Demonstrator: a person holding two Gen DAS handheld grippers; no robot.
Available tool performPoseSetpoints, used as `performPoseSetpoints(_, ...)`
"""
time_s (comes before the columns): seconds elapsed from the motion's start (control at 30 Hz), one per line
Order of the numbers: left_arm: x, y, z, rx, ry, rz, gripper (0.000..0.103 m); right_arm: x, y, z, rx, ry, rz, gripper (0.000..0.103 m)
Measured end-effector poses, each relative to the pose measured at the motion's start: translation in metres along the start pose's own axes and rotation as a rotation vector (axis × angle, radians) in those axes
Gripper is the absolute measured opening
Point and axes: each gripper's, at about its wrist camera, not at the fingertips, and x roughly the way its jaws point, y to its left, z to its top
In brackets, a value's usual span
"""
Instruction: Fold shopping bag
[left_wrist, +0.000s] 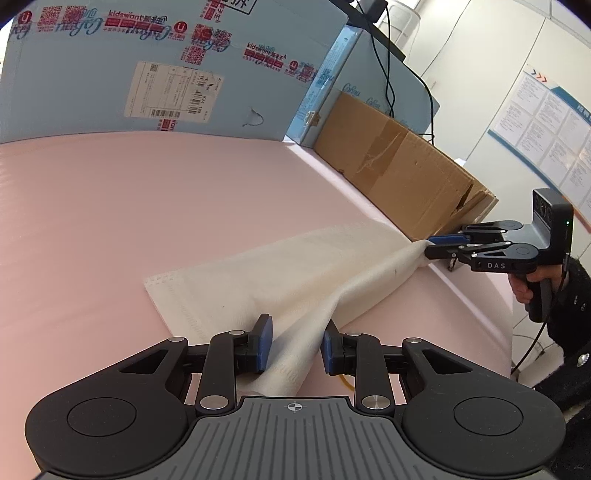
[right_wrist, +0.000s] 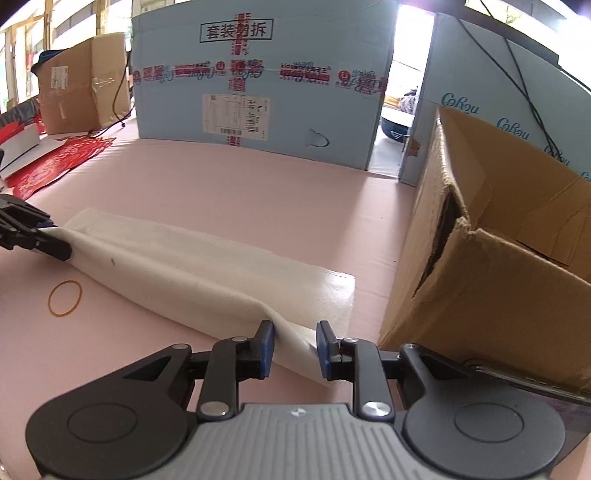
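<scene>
A white non-woven shopping bag (left_wrist: 277, 273) lies folded lengthwise on the pink table (left_wrist: 110, 206), with one long edge raised into a ridge between my two grippers. My left gripper (left_wrist: 297, 343) has the near end of that ridge bunched between its blue pads. In the right wrist view the left gripper (right_wrist: 55, 238) sits at the far left, with the bag (right_wrist: 207, 266) gathered into its tips. My right gripper (right_wrist: 295, 345) has the bag's other end filling the gap between its pads. From the left wrist view the cloth narrows to a point at the right gripper (left_wrist: 430, 246).
A brown carton (right_wrist: 498, 277) stands close on the right gripper's right side, seen again as the brown carton (left_wrist: 399, 173). A tall blue carton (right_wrist: 258, 85) walls the back. A yellow rubber band (right_wrist: 65, 298) lies before the bag. Red paper (right_wrist: 55, 162) covers the far left. A hand (left_wrist: 524, 284) holds the right gripper.
</scene>
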Motion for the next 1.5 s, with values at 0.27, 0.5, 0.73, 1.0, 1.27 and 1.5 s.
performPoseSetpoints(0.27, -0.021, 0.006, -0.004, -0.012, 0.025, 0.047, 0.025, -0.019, 0.009, -0.001, -0.039, 0.083, 0.197, 0.013)
performPoseSetpoints(0.5, -0.021, 0.018, -0.006, -0.084, -0.008, 0.007, 0.025, 0.009, 0.008, 0.012, -0.016, 0.129, 0.110, 0.018)
performPoseSetpoints(0.73, -0.022, 0.018, -0.012, -0.076, -0.035, 0.003, 0.025, 0.008, 0.008, 0.008, -0.077, 0.065, 0.027, 0.017)
performPoseSetpoints(1.0, -0.022, 0.011, -0.016, -0.012, -0.059, 0.022, 0.026, -0.022, 0.061, -0.002, -0.589, -0.059, 0.106, 0.089)
performPoseSetpoints(1.27, -0.025, 0.014, -0.022, -0.019, -0.087, 0.005, 0.026, 0.026, 0.066, 0.017, -0.641, 0.108, 0.267, 0.042)
performPoseSetpoints(1.5, -0.045, 0.024, -0.031, -0.088, -0.073, -0.068, 0.024, 0.006, 0.031, 0.013, -0.365, 0.225, 0.604, 0.017)
